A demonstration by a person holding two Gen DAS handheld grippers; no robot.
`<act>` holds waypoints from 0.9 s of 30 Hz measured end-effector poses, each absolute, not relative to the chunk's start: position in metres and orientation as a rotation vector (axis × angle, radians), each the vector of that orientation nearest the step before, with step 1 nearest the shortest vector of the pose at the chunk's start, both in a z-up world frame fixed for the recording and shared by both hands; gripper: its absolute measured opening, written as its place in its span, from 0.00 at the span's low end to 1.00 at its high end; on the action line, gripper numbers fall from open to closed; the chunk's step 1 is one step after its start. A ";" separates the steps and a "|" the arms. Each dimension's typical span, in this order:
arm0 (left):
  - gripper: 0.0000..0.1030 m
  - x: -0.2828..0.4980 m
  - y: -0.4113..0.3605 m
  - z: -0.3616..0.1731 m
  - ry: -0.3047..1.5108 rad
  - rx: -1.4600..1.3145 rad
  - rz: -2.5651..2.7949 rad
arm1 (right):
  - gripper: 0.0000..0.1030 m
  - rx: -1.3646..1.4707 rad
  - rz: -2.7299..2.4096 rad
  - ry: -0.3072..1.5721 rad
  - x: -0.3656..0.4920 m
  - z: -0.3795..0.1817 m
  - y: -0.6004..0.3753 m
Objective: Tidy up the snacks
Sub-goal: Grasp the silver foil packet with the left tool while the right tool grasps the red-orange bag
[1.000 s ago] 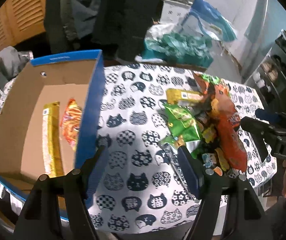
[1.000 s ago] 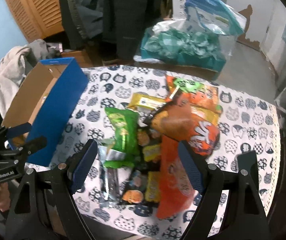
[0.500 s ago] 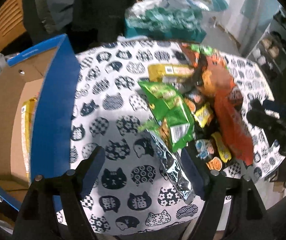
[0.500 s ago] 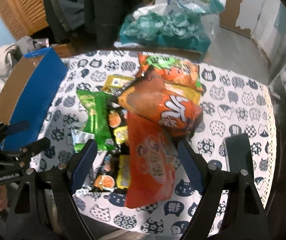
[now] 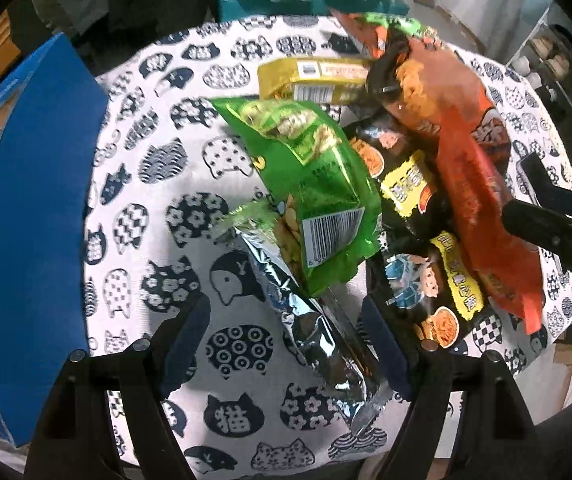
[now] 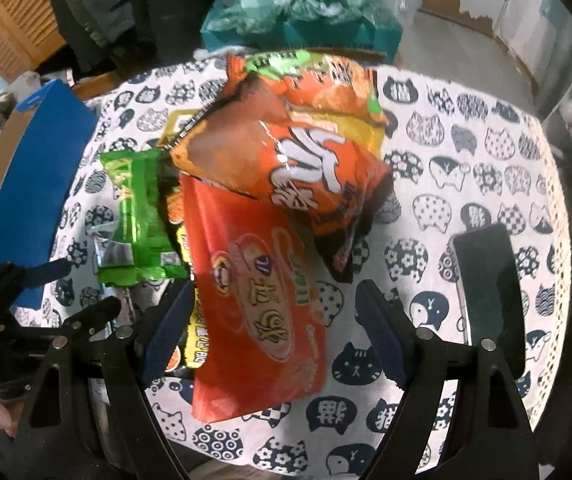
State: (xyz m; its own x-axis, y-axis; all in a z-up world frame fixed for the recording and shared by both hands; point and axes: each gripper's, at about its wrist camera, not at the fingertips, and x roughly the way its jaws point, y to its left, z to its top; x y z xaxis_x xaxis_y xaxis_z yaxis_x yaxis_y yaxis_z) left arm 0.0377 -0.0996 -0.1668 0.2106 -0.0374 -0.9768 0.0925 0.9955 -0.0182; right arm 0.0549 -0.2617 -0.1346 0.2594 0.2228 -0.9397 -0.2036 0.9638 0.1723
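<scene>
Cat-print cloth (image 5: 190, 168) covers the table, with the snack pile (image 5: 386, 168) just right of the blue box (image 5: 34, 208). Left gripper (image 5: 286, 328) is spread wide and empty over the silver packet (image 5: 318, 328); right gripper (image 6: 274, 320), equally wide and empty, straddles the long orange bag (image 6: 254, 304). Closing carelessly could pinch a neighbouring packet too or let slick foil slip.

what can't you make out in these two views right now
- Blue box, left wrist view: its inside is cut off by the left edge.
- Small dark packets, both views: half buried under the green bag and long red bag.
- Dark flat item, right wrist view: too plain to identify.
</scene>
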 end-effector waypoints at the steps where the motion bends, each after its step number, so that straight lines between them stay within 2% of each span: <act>1: 0.77 0.038 -0.101 -0.170 1.365 0.044 -0.090 | 0.79 0.024 0.288 1.284 0.056 -0.139 -0.262; 7: 0.77 0.036 -0.106 -0.190 1.411 0.072 -0.092 | 0.79 0.043 0.296 1.338 0.061 -0.159 -0.260; 20: 0.78 0.025 -0.085 -0.189 1.391 0.077 -0.126 | 0.79 -0.009 0.262 1.406 0.072 -0.188 -0.252; 21: 0.75 0.025 -0.085 -0.189 1.386 0.092 -0.128 | 0.79 -0.003 0.257 1.408 0.071 -0.191 -0.254; 23: 0.63 0.024 -0.086 -0.189 1.371 0.113 -0.133 | 0.78 0.013 0.262 1.413 0.071 -0.194 -0.257; 25: 0.39 0.024 -0.089 -0.188 1.364 0.145 -0.139 | 0.72 0.028 0.266 1.415 0.071 -0.195 -0.259; 26: 0.33 0.024 -0.091 -0.187 1.363 0.153 -0.144 | 0.67 0.024 0.262 1.414 0.071 -0.195 -0.260; 27: 0.31 0.024 -0.090 -0.187 1.363 0.152 -0.145 | 0.60 0.017 0.259 1.415 0.070 -0.193 -0.260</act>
State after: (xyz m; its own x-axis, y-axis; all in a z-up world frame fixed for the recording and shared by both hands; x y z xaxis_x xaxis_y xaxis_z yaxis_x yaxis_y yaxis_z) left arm 0.0241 -0.0903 -0.1871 0.2005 -0.0152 -0.9796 0.1919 0.9811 0.0240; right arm 0.0701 -0.2601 -0.1935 0.1323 0.1888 -0.9731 -0.1685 0.9717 0.1656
